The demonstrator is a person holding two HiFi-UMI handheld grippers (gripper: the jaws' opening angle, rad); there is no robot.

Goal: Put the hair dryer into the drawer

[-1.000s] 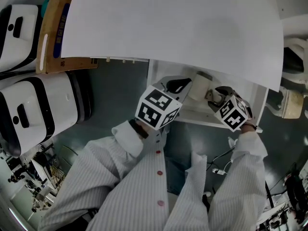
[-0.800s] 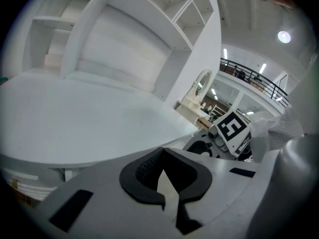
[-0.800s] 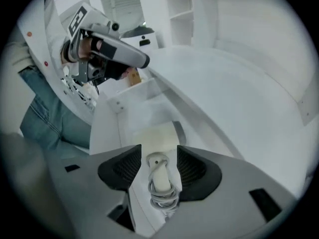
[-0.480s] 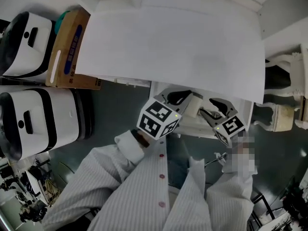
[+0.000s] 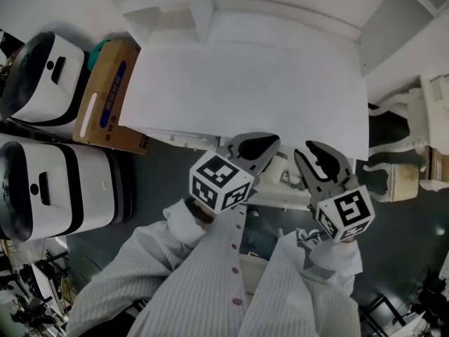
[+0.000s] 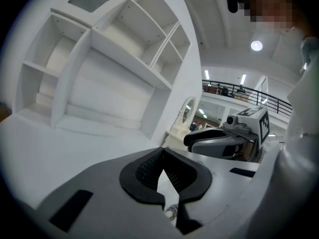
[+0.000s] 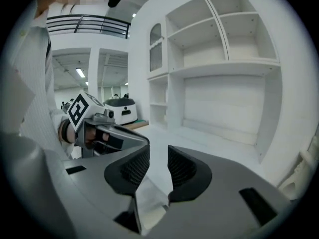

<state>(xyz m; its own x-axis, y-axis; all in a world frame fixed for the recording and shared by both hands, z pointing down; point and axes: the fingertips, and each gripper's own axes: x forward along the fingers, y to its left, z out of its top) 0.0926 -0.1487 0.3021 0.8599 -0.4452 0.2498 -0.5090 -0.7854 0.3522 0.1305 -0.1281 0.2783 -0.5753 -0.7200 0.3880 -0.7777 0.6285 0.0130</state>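
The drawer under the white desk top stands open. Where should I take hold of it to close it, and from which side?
Take the drawer at its front panel, the edge nearest the person, and come from the person's side, pushing inward. Only that front part juts out from under the desk top; the rest is covered, so probably no other side is free.

A broad white desk top [image 5: 245, 83] spreads just ahead of the left gripper [image 5: 261, 146] and the right gripper [image 5: 316, 159], and an open-shelved white hutch [image 6: 99, 59] rises at its far edge. Well off to the left gripper's left lies a brown cardboard box [image 5: 109, 100]. Beyond it sit a near white machine [image 5: 49, 188] with black bands and a far white machine [image 5: 42, 69]. Out past the right gripper's right stands a carved white stand [image 5: 396, 167].
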